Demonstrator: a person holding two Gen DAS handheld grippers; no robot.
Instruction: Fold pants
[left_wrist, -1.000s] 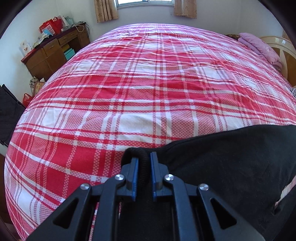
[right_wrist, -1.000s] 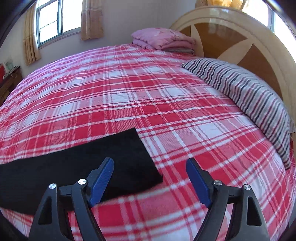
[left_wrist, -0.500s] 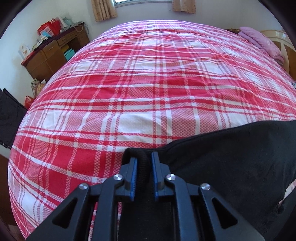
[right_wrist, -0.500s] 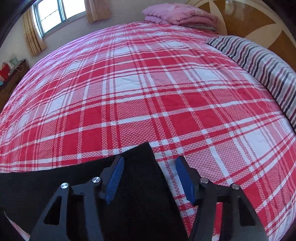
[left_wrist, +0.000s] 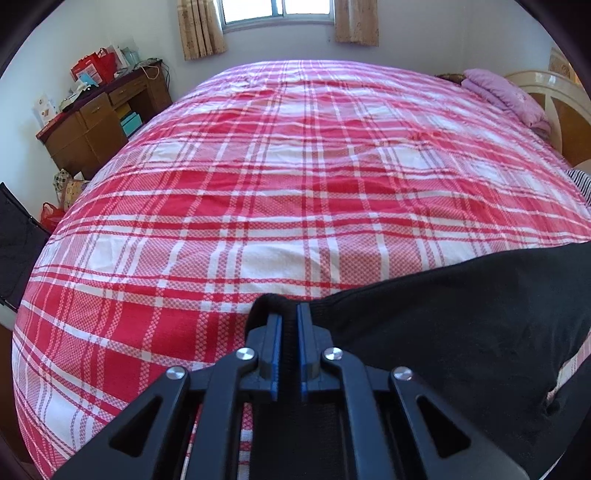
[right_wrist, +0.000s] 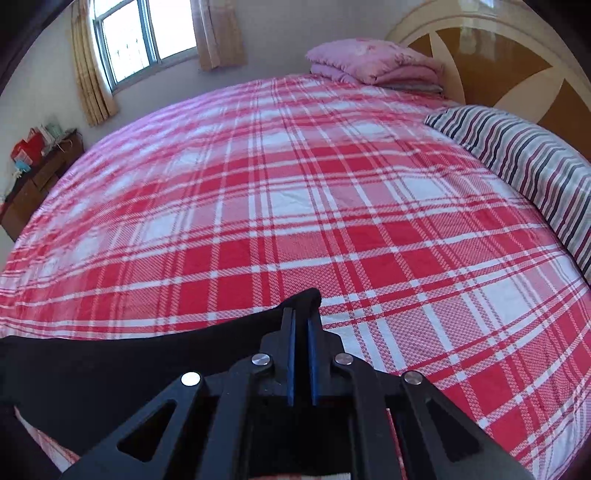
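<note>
The black pants lie stretched across the near edge of a bed with a red and white plaid sheet. My left gripper is shut on the thick waistband end of the pants. My right gripper is shut on the other end, the leg cuff corner, and the black cloth runs off to the left from it. Both ends are held just above the sheet.
A striped pillow lies at the right by the wooden headboard. Folded pink bedding sits at the far corner. A brown desk with clutter stands left of the bed, and a window is behind.
My right gripper moved down over the pants' cuff end and shut on it; it was open before. The left gripper kept its hold on the waistband and lifted slightly.
</note>
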